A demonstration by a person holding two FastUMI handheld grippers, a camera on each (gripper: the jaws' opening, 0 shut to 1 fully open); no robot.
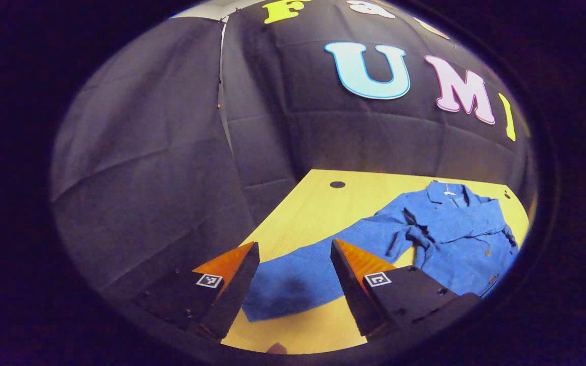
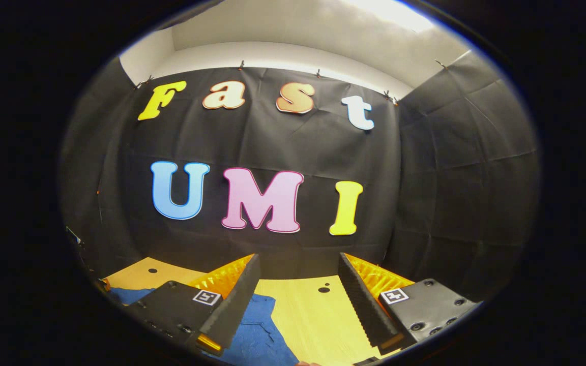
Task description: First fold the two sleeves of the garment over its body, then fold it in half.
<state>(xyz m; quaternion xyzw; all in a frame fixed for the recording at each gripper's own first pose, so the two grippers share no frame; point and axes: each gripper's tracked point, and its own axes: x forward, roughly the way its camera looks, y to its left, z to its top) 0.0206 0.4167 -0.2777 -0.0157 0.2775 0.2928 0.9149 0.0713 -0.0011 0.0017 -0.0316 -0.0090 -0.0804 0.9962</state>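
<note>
Garment [image 1: 440,229], a blue button-front shirt, lies spread on the yellow table [image 1: 313,213] in the left gripper view, its body toward three o'clock and cut off by the view's edge there. One sleeve [image 1: 303,274] stretches toward seven o'clock, its cuff end lying between the fingers of the left gripper [image 1: 295,254], whose jaws stand wide apart and hold nothing; whether they touch the cloth is hard to tell. The other sleeve is bunched over the body and hard to make out. In the right gripper view, the right gripper [image 2: 298,267] is also spread wide and empty, and just a blue edge of the garment [image 2: 260,330] shows at seven o'clock, partly hidden behind the left finger [image 2: 232,300], on the table [image 2: 318,315].
</note>
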